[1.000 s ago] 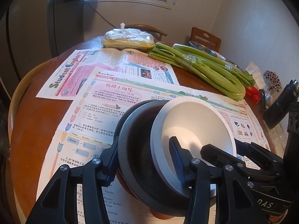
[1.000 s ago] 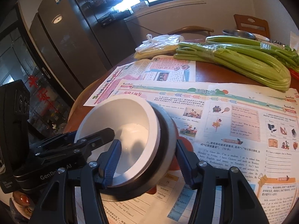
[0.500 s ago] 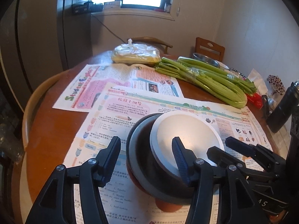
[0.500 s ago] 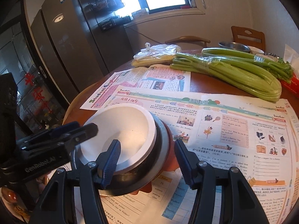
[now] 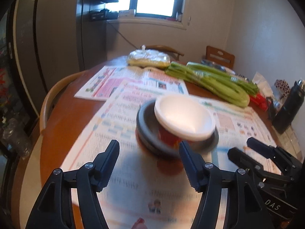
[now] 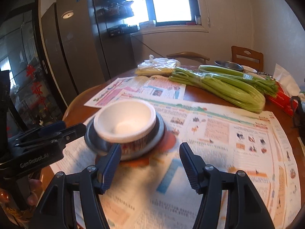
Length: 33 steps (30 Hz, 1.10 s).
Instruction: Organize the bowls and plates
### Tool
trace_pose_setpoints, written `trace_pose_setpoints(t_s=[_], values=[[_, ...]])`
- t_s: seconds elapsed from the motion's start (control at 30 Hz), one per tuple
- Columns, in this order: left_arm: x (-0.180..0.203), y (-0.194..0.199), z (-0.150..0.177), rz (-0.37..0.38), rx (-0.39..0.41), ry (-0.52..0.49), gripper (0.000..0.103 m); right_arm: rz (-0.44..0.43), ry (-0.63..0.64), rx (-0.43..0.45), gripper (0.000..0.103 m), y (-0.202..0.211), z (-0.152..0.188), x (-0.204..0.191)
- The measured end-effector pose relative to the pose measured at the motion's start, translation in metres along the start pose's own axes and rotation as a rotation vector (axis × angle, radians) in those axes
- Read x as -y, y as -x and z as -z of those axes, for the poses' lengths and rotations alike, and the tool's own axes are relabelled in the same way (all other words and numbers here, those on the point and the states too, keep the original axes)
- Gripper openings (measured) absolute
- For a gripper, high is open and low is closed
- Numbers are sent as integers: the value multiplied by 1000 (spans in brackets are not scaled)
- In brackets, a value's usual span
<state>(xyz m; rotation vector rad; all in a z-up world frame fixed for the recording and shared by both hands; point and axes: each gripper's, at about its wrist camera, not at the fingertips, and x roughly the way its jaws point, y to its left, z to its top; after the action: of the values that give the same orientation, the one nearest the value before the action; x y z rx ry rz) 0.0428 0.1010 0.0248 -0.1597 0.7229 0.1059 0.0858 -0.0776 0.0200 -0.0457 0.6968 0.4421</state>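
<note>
A white bowl with a red patterned outside (image 5: 184, 115) (image 6: 124, 121) sits nested in a dark grey bowl (image 5: 146, 131) (image 6: 159, 128), stacked on a red plate (image 6: 169, 140) on the newspaper-covered round table (image 5: 57, 112). My left gripper (image 5: 148, 161) is open and empty, drawn back from the stack. It also shows in the right wrist view (image 6: 57, 133). My right gripper (image 6: 149, 161) is open and empty, just short of the stack. It also shows at the right of the left wrist view (image 5: 253, 152).
Celery bunches (image 6: 225, 85), a bagged food parcel (image 6: 158, 66), a metal bowl (image 6: 228, 64) and a red box (image 6: 282, 99) lie at the table's far side. A dark bottle (image 5: 289, 103) stands at the right. Chairs and a dark fridge (image 6: 76, 38) surround the table.
Both grippers have let go of the nested bowls and pulled back and up. The stack now rests on the table, farther away in both views.
</note>
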Motion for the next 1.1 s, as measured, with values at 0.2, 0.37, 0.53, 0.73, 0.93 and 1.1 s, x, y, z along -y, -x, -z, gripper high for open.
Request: trace_pose_setpoints(t_s=[0.2,0.37,0.53,0.73,0.93,1.1], values=[[8,13,38,-14,-24,12,71,34,-26,10,65,22,30,2],[16,18,54,-31,-33,-10,72,14,-62,10,65,38,54,4],[21,17,63,-20,-49,-27,72,45,-69,-7,65,44,71,5],[22,15,67,-22,-61,-42,72,61,-93,-22,66,48,80,11],[22,15,69,-19,-63,-53,72,67,-87,-16,66,50,80,7],[23,15,71,-10,-70,-56,72,64,-86,-26,66,49,81,5]])
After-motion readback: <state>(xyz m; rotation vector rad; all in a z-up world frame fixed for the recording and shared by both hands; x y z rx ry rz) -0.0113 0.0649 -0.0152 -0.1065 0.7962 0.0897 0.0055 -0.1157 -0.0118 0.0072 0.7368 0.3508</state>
